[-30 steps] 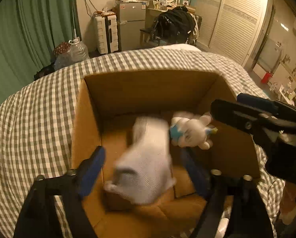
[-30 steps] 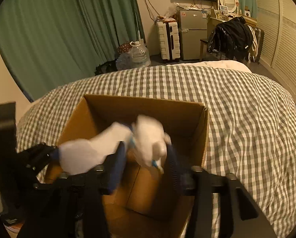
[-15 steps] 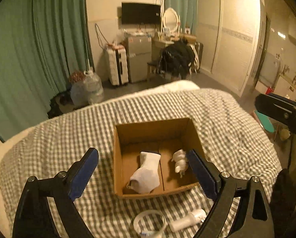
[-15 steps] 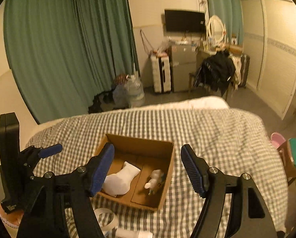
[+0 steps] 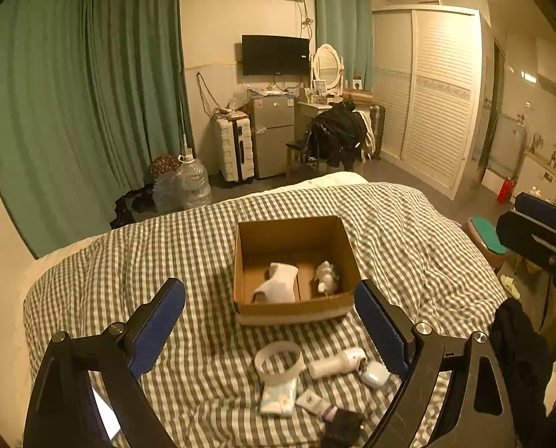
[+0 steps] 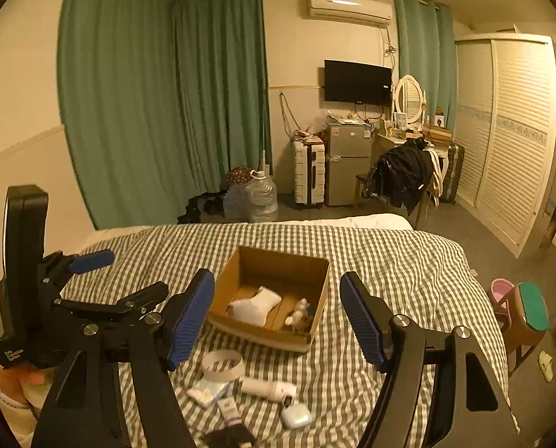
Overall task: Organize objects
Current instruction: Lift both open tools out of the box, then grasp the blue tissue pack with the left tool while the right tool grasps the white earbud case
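An open cardboard box [image 5: 293, 308] [image 6: 315, 287] sits on the checked bed. Inside lie a white sock [image 5: 276, 283] [image 6: 253, 304] and a small white plush toy [image 5: 325, 278] [image 6: 299, 315]. In front of the box lie a white tape ring [image 5: 278, 362] [image 6: 222, 364], a white tube-shaped device [image 5: 336, 363] [image 6: 268, 388], a white earbud case [image 5: 375, 374] [image 6: 296, 416], a tissue pack [image 5: 278, 397] [image 6: 208, 390], a small tube [image 5: 315, 403] [image 6: 229, 408] and a dark item [image 5: 343, 427] [image 6: 229, 436]. My left gripper [image 5: 268, 323] and right gripper [image 6: 276, 317] are open and empty, held high above the near edge of the bed.
The checked bedspread [image 5: 166, 261] covers the whole bed. A green-topped stool [image 6: 531, 310] stands to the right of the bed. Farther back are water jugs [image 5: 194, 183], a suitcase [image 5: 235, 145], a small fridge [image 5: 272, 134] and a chair with dark clothes [image 5: 336, 138].
Both grippers have let go of the sock and plush toy inside the box, opened, and pulled up and back. The box now looks small and the items in front of it have come into view.
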{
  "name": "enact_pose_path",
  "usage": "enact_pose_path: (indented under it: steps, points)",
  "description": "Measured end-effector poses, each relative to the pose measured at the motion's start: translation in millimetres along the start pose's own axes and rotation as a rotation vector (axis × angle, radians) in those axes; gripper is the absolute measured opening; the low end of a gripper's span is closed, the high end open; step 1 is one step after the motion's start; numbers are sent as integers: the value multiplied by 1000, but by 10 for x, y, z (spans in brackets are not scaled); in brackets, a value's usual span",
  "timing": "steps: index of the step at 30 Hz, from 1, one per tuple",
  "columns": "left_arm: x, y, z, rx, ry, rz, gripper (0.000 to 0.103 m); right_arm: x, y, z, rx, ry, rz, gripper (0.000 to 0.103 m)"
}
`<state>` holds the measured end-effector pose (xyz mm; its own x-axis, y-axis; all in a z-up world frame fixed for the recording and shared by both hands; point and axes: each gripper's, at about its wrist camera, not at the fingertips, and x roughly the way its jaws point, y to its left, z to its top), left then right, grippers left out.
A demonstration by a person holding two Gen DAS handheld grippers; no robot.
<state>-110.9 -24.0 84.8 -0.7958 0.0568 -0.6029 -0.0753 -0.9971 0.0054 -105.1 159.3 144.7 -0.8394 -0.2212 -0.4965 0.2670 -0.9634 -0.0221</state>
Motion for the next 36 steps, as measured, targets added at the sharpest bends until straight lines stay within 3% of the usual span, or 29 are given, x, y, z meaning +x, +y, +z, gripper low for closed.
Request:
enact_pose_path:
  steps: [7, 11, 22, 30, 36]
  points:
    - [-140, -42, -434, -25, -19, 40, 95, -131, 128, -420, -8, 26, 16, 70]
    - [2, 5, -713, -64, 26, 52, 95, 17, 118, -734, 0, 81, 10, 70]
    - [868, -21, -1529, -68, 245, 78, 95, 721, -96, -1515, 54, 263, -5, 70]
    - [1440, -85, -1867, -36, 381, 89, 95, 1329, -370, -1957, 121, 416, -47, 70]
    - [1771, -1, -1988, -84, 487, 36, 95, 1760, -372, -2248, 113, 532, -38, 70]
